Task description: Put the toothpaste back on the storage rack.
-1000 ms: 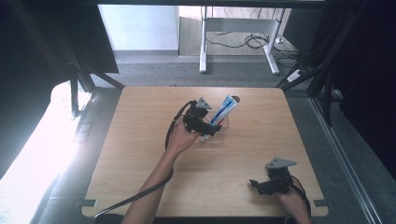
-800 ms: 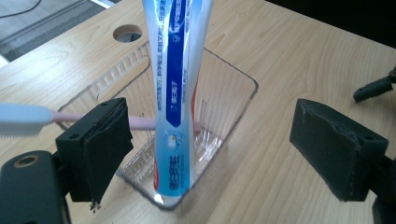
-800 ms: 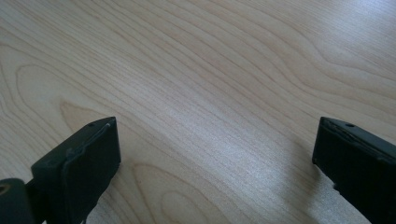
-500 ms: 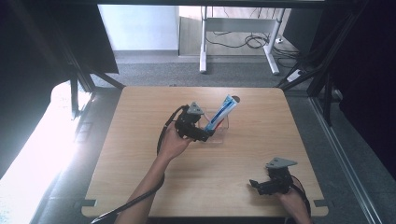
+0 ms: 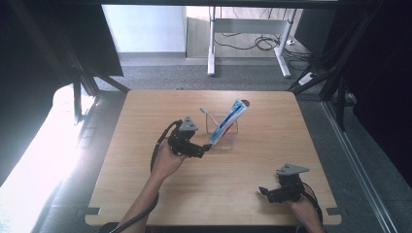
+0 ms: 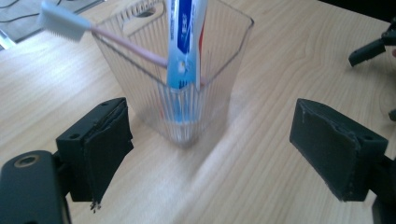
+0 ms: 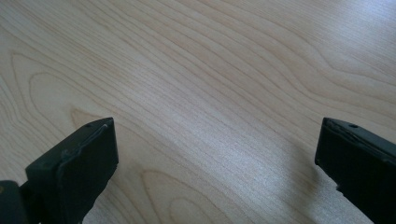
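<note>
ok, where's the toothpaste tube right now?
High view: toothpaste tube leans in the clear cup mid-table beside the toothbrush, just ahead of the open left claw.

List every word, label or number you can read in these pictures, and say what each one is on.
None can be read.
Toothpaste tube: print on its blue, white and red face, too blurred to make out.
Clear cup, toothbrush, wooden table, left tongs and right tongs: no text on them.
</note>
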A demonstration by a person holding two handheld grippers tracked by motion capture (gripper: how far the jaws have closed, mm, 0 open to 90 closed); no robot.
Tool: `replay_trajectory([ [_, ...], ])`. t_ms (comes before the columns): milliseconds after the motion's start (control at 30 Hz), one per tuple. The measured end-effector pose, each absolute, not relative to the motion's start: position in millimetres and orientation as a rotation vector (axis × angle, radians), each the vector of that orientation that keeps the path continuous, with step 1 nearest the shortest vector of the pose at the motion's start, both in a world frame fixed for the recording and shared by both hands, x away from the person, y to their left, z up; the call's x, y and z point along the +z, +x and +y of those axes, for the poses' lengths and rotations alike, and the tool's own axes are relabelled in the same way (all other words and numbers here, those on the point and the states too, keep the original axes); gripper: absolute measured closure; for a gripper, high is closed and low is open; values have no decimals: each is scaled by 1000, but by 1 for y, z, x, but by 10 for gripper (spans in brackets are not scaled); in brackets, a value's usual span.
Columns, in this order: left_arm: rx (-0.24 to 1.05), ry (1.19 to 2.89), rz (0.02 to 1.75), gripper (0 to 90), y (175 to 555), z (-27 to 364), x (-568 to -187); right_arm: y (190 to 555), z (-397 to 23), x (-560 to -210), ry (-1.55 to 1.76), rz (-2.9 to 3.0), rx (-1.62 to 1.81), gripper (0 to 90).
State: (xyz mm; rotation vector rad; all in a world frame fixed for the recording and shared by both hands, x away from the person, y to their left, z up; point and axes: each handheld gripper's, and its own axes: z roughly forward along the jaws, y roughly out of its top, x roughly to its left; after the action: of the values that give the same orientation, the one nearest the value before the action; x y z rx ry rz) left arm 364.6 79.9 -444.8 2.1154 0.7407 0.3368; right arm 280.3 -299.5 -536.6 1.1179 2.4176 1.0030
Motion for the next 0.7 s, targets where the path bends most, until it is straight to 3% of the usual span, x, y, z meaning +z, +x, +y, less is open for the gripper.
replay_trajectory([
  [700, 360, 2141, 803, 130, 305, 118, -488, 279, -297, -536, 1116, 2407, 1024, 0],
])
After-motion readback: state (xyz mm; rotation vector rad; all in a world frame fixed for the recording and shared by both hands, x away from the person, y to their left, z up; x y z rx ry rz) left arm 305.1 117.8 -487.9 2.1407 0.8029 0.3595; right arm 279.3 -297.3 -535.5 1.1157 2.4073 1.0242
